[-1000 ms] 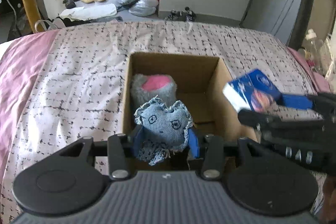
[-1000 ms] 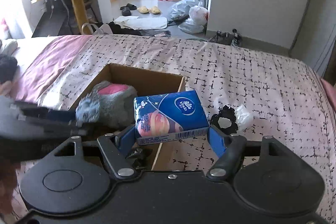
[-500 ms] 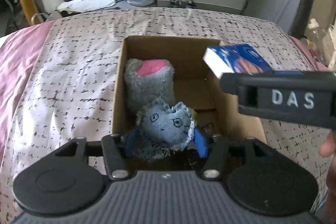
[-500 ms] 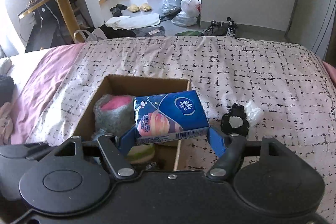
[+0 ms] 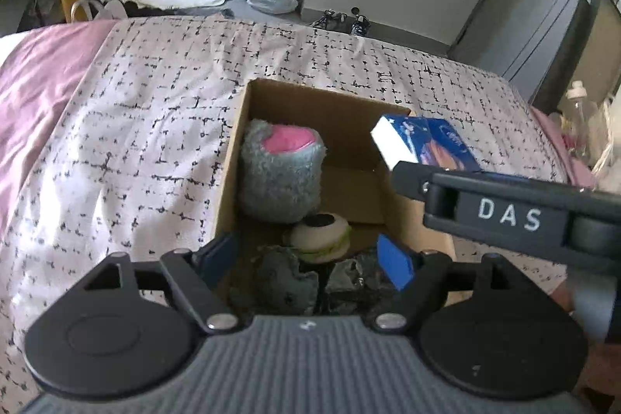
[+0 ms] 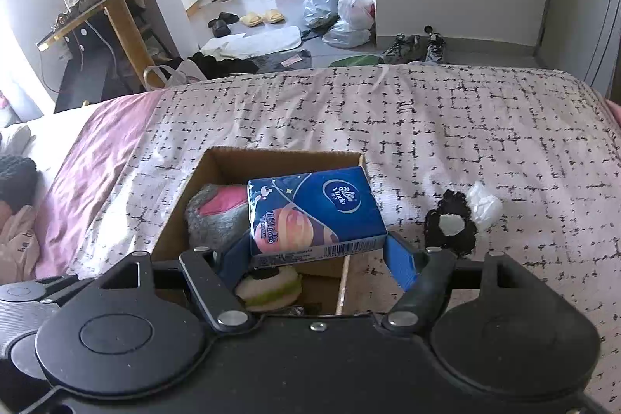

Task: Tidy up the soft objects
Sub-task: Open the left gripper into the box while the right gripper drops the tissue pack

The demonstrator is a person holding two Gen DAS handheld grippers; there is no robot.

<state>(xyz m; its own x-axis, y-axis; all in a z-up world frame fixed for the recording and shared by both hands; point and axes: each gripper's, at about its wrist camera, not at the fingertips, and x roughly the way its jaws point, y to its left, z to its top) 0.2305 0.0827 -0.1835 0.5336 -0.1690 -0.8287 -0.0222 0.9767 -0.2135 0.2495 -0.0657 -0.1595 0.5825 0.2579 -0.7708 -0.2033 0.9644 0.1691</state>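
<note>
Left wrist view: my left hand-held gripper hangs over the near end of the cardboard box, its jaws opening. The denim plush lies below and between the blue pads, not pressed by them; I judge it released into the box. At twelve o'clock from it sit a cream-and-green round toy and a shaggy grey plush with a pink top. To finish well, I would lift straight up so the frayed denim does not snag a pad.

Right wrist view: my right hand-held gripper is clenched on the tissue pack, a glossy blue film-wrapped block, tilted, over the box's right wall. It yields under pressure, so I would keep the grip light and shift toward nine o'clock before lowering into the free floor behind the round toy. On the quilted bed cover, at three o'clock from the pack, a black frilly piece and a white crumpled one wait outside the box.
</note>
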